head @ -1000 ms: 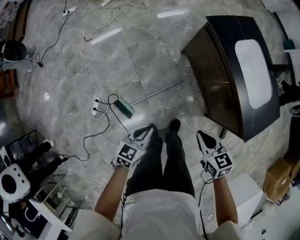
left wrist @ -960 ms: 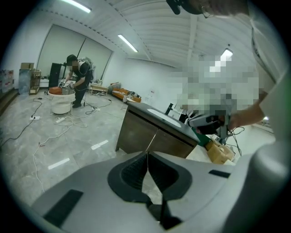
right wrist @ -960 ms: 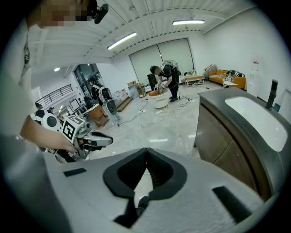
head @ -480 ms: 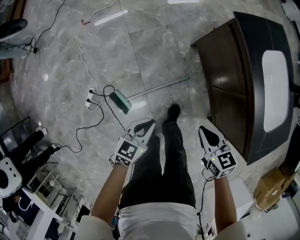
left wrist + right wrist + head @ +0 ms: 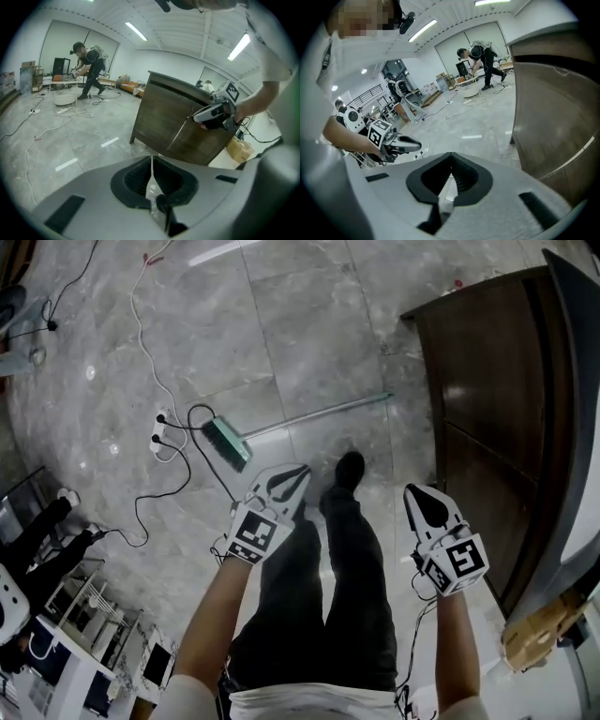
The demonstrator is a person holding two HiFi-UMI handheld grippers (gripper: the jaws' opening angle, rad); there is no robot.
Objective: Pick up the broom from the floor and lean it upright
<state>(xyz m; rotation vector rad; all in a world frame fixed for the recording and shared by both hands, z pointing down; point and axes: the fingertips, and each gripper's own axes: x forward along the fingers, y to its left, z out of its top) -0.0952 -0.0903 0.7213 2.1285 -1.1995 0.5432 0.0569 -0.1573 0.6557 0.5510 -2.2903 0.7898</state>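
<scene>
The broom lies flat on the grey marble floor, its green head (image 5: pixel 227 442) to the left and its thin metal handle (image 5: pixel 319 414) running up to the right toward the cabinet. My left gripper (image 5: pixel 302 469) is shut and empty, hanging above the floor just below and right of the broom head. The right gripper (image 5: pixel 413 490) is also shut and empty, farther right beside the cabinet. The left gripper view shows shut jaws (image 5: pixel 152 159) and the right gripper (image 5: pixel 213 115) in front of the cabinet. From the right gripper (image 5: pixel 451 157), the left gripper (image 5: pixel 401 143) shows. Neither gripper view shows the broom.
A dark wooden cabinet (image 5: pixel 487 409) stands at the right, close to the handle's end. A power strip with black and white cables (image 5: pixel 161 427) lies left of the broom head. My legs and black shoe (image 5: pixel 349 470) are between the grippers. Racks (image 5: pixel 66 615) are lower left; another person (image 5: pixel 89 65) works far off.
Both grippers have come down toward the floor as I bend; the floor and cabinet look nearer. The broom lies where it was. Both grippers stay shut.
</scene>
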